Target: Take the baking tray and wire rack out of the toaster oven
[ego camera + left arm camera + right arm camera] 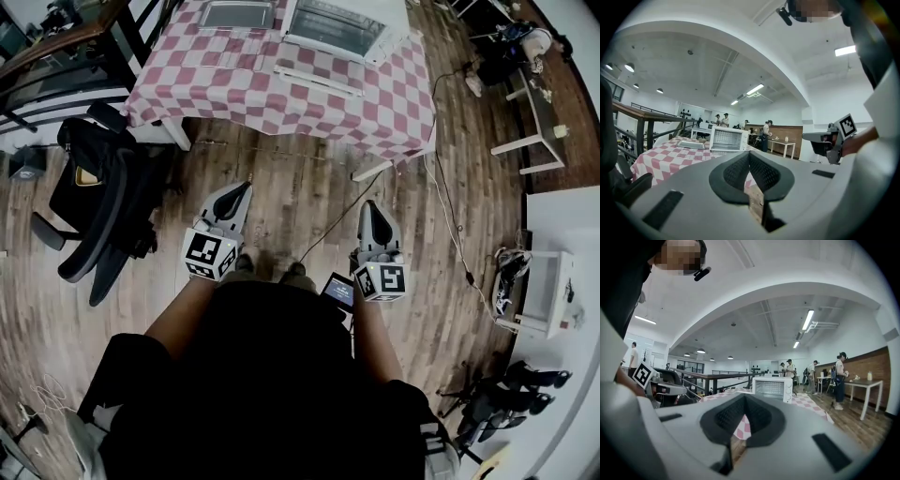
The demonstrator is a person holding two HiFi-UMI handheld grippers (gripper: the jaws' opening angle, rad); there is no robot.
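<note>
Both tools hang well short of the boxy white toaster oven (339, 26). The left gripper (246, 187) and right gripper (373, 208) have their jaws pressed together, empty. A flat metal tray (236, 14) lies just beside the oven. Risks: the cable (342, 220) on the plank floor before the oven may trip a foot, and shut jaws would shove thin rims.

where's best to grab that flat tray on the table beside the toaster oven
Probably pinch the near long rim of the tray, coming in level from the front. It lies flat on the checked table left of the toaster oven, so only that thin rim offers a bite. The left hand-held gripper, now shut, must open first.
</note>
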